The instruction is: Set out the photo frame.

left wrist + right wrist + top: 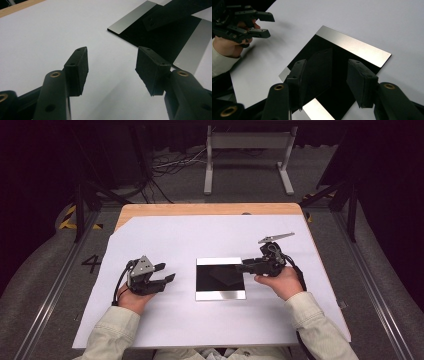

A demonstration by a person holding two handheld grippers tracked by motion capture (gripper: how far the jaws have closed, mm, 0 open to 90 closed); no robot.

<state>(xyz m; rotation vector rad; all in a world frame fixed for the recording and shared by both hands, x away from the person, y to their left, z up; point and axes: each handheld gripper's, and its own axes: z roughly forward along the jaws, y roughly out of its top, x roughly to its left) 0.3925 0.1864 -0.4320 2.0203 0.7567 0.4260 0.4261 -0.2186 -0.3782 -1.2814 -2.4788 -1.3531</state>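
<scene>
A square mirror-like plate (220, 278) lies flat on the white sheet at mid-table; it reflects dark, with silvery bands along its far and near edges. My right gripper (246, 267) comes in from the right, lying low over the plate's right edge. In the right gripper view its jaws (327, 62) stand apart above the plate (359, 48) with nothing between the pads; one jaw is mirrored in it. My left gripper (168, 272) rests left of the plate, a short gap away, open and empty (112, 62). It also appears far off in the right gripper view (271, 25).
The white sheet (165, 320) covers most of a wooden table (200, 209), whose bare strip runs along the far side. A metal stand (247, 155) and cables sit on the floor beyond. Dark rails flank the table on both sides.
</scene>
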